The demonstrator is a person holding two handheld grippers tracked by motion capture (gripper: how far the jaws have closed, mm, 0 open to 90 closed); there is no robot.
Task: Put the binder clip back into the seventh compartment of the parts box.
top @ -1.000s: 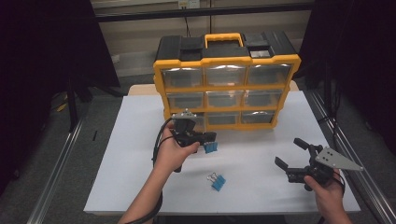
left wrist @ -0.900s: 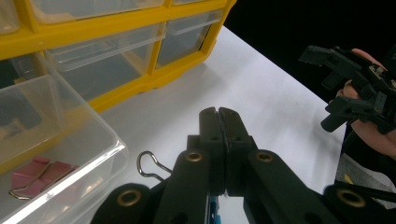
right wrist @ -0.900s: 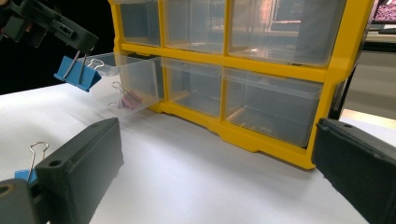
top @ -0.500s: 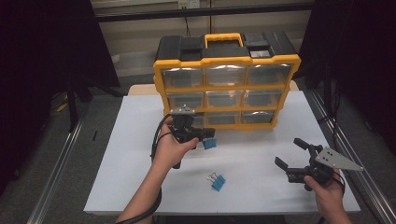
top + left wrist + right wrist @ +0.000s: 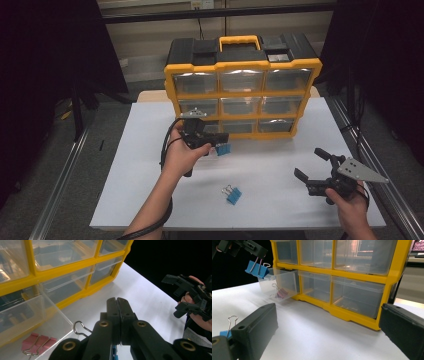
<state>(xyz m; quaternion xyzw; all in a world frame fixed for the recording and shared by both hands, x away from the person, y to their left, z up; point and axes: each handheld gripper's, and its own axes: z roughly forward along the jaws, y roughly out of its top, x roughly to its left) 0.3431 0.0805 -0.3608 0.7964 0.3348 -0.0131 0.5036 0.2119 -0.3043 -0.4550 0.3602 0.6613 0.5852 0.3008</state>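
Left claw: my left gripper is clamped on the wire handle of a blue binder clip; in the left gripper view the jaws meet with no gap, so the grip is a thin pinch on wire.
Clip's place: it hangs at the jaw tips, just at the rim of the pulled-out clear drawer, bottom-left bay of the yellow drawer cabinet, at about 11 o'clock from the table's middle in the high view.
Drawer's load: a pink binder clip already lies inside.
Right claw: my right gripper stands wide apart and holds nothing, low at 4 o'clock on the white table.
Waiting clip: a second blue binder clip lies on the table at 6 o'clock, well apart from both claws.
Risk, miss: I judge the clip sits near the drawer's front edge rather than over its middle; let go here and it may strike the rim and fall outside.
Risk, swing: the clip may pivot on its wire and drop askew.
Risk, drawer: a nudge from my jaws could push the light drawer inward or tip it.
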